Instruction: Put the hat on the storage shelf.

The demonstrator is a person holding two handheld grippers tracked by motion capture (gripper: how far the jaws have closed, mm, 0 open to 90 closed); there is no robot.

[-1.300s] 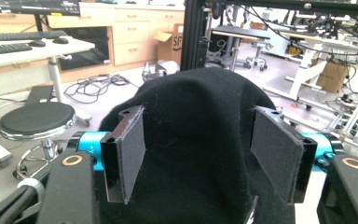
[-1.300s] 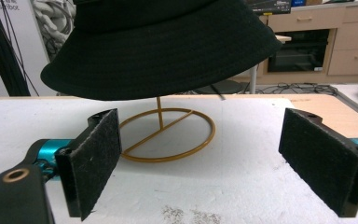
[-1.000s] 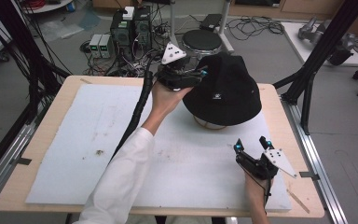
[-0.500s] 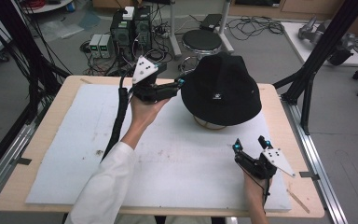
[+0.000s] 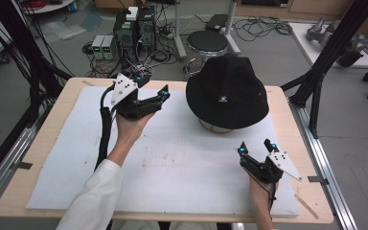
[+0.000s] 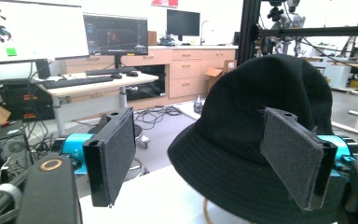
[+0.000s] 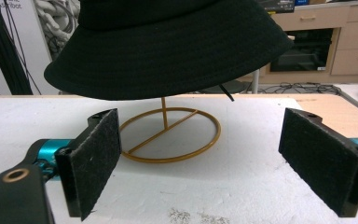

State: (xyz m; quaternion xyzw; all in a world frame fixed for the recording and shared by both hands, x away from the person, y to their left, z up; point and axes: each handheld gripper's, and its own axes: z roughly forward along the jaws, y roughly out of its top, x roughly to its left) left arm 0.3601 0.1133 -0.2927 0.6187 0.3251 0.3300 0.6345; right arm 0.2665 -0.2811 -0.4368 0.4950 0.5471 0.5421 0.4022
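A black bucket hat (image 5: pixel 227 92) sat on a thin gold wire stand (image 7: pixel 170 135) at the far right part of the worktop (image 5: pixel 48 139), its brim hanging clear above the stand's round base ring, which rested on the white foam sheet (image 5: pixel 172 167) covering most of the wooden top. A small white label showed on the hat's crown in the high view. The left gripper (image 5: pixel 159 96) hovered above the sheet just left of the hat, apart from it, held up in the person's left hand (image 5: pixel 128 125) with a white sleeve (image 5: pixel 93 201) behind it; its fingers (image 6: pixel 113 156) were spread wide with nothing between them, and in the left gripper view the hat filled the space ahead of the right-hand pad. The right gripper (image 5: pixel 255 147) rested low near the front right of the sheet, pointing toward the hat, its fingers (image 7: pixel 94 161) likewise spread wide and empty, framing the stand's ring in the right gripper view. Beyond the worktop stood a black stool (image 5: pixel 210 43), computer boxes (image 5: pixel 134 26) and tangled cables on the floor.
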